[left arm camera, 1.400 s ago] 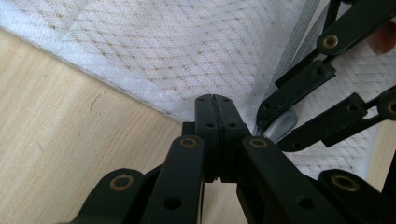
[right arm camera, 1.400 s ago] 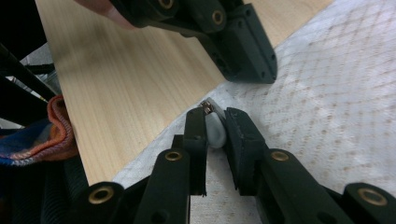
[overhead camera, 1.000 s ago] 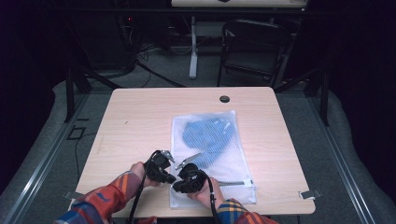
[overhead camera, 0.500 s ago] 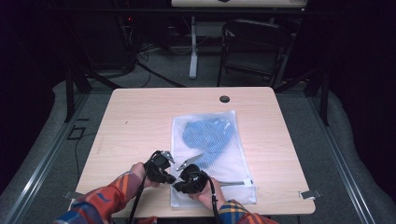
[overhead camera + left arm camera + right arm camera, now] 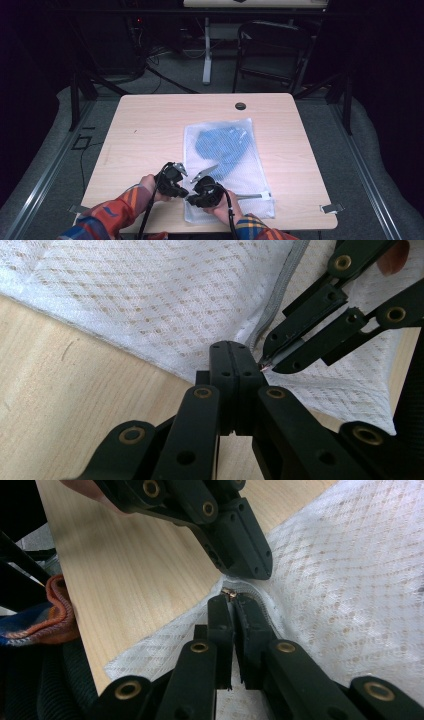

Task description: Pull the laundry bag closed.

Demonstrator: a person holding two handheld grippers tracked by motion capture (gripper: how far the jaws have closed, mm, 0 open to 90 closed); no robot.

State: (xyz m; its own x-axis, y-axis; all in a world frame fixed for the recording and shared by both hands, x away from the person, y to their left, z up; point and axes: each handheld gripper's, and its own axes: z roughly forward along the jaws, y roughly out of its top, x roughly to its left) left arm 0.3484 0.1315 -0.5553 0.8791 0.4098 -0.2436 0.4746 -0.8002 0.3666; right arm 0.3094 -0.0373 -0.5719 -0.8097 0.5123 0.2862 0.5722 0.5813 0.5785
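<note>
Wooden table (image 5: 150,130), scene unchanged: both hand-held grippers (image 5: 172,181) (image 5: 200,192) still clamped on mesh bag (image 5: 227,155) corner.

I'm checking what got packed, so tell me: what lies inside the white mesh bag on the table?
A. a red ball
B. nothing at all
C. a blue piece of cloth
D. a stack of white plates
C: in the high view a blue cloth shows through the netting of the white mesh bag, in its far half on the table.
</note>
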